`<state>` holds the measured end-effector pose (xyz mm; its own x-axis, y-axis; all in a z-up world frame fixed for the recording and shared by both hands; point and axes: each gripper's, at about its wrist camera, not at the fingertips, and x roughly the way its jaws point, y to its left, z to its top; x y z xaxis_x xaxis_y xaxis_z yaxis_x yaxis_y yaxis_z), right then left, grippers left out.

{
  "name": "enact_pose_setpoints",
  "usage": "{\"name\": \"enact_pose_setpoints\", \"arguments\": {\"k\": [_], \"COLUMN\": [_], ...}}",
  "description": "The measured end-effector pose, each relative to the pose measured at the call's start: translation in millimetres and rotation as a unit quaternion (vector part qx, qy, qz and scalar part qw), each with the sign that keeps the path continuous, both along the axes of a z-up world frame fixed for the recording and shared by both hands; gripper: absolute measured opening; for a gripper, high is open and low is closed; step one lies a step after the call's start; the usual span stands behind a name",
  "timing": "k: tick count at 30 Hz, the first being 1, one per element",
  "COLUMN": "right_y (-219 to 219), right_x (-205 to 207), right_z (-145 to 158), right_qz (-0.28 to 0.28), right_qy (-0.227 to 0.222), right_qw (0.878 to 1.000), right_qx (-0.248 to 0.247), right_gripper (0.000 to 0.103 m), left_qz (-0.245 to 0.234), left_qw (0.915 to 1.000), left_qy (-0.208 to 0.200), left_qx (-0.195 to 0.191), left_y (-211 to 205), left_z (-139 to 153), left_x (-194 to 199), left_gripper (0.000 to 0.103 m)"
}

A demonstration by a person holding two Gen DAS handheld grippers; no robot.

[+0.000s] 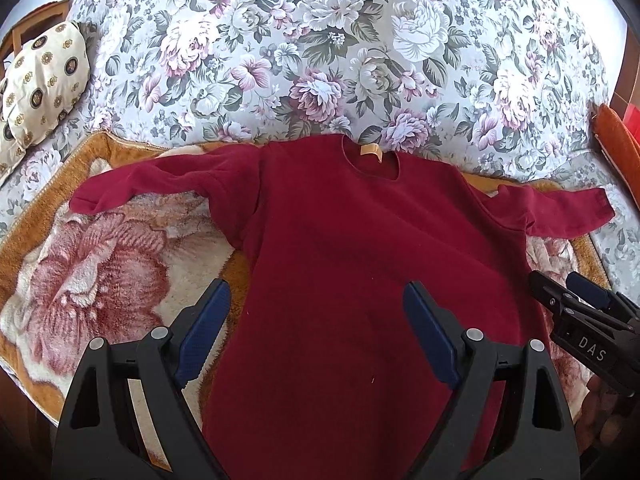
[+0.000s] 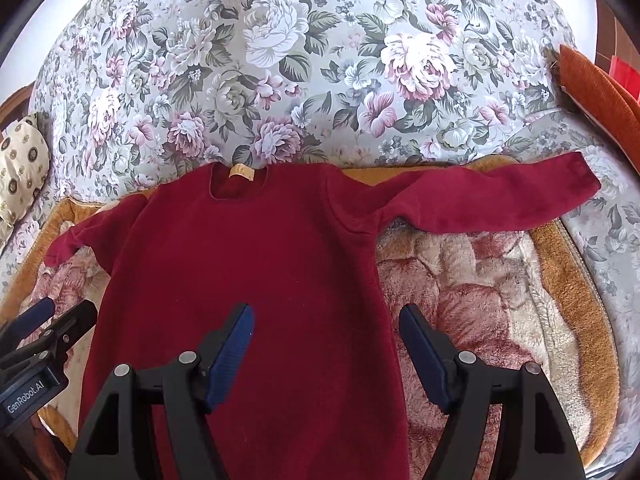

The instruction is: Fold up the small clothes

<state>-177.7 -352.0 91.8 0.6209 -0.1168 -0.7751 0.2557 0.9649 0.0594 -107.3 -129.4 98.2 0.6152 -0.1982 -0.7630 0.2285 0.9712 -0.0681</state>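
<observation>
Dark red long-sleeved top (image 1: 352, 248) (image 2: 248, 280) lies spread flat, front up, on a plush blanket (image 1: 100, 264) (image 2: 500, 292) with an orange border and a big pink flower. Neckline at the far end, a small tan label (image 1: 370, 149) (image 2: 241, 171) showing inside the collar. Hem end nearest the cameras, running out of frame at the bottom.

Both sleeves stretch out sideways from the body. Left sleeve (image 1: 140, 184) (image 2: 80, 236) angles slightly toward the hem, cuff resting on the blanket. Right sleeve (image 1: 560, 212) (image 2: 492, 196) reaches past the blanket's orange edge, cuff lying on the floral cover.

Left gripper (image 1: 316, 332) (image 2: 60, 316) hangs over the top's lower left part, fingers wide apart, nothing between them; one blue pad over the blanket just beside the garment's left edge, the other over the red cloth. Right gripper (image 2: 326, 344) (image 1: 560, 288) hangs over the lower right part, fingers likewise spread and empty; one pad over the cloth, the other over the blanket beside the right edge. Contact with the cloth cannot be judged.

Floral cover (image 1: 320, 48) (image 2: 320, 60), grey with pink and white blooms, extends beyond the collar. Cream patterned cushion (image 1: 40, 84) (image 2: 20, 168) sits far left of the top; orange cushion (image 1: 616, 148) (image 2: 600, 92) far right.
</observation>
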Motion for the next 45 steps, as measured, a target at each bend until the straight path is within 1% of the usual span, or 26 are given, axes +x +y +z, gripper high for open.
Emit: {"name": "enact_pose_setpoints", "arguments": {"k": [15, 19, 30, 34, 39, 42, 45], "right_y": [-1, -1, -2, 0, 6, 9, 15], "right_x": [24, 31, 48, 54, 61, 67, 74], "right_z": [-12, -14, -19, -22, -25, -26, -28], "right_qz": [0.002, 0.003, 0.002, 0.003, 0.006, 0.01, 0.019], "right_qy": [0.015, 0.017, 0.02, 0.024, 0.026, 0.03, 0.035], "right_qw": [1.0, 1.0, 1.0, 1.0, 1.0, 1.0, 0.999], "right_qx": [0.003, -0.005, 0.006, 0.006, 0.003, 0.002, -0.001], "right_gripper": [0.074, 0.074, 0.074, 0.074, 0.074, 0.074, 0.074], "left_qz": [0.005, 0.006, 0.008, 0.014, 0.029, 0.039, 0.046], "left_qw": [0.9997, 0.9995, 0.9995, 0.9993, 0.9984, 0.9972, 0.9952], "left_qy": [0.019, 0.026, 0.028, 0.029, 0.042, 0.048, 0.058], "left_qx": [-0.012, -0.015, -0.013, -0.019, -0.026, -0.041, -0.064], "left_y": [1, -2, -2, 7, 21, 33, 52], "left_z": [-10, -14, -14, -15, -19, -19, -18], "left_x": [19, 25, 38, 40, 48, 53, 57], "left_gripper": [0.088, 0.088, 0.088, 0.088, 0.088, 0.088, 0.088]}}
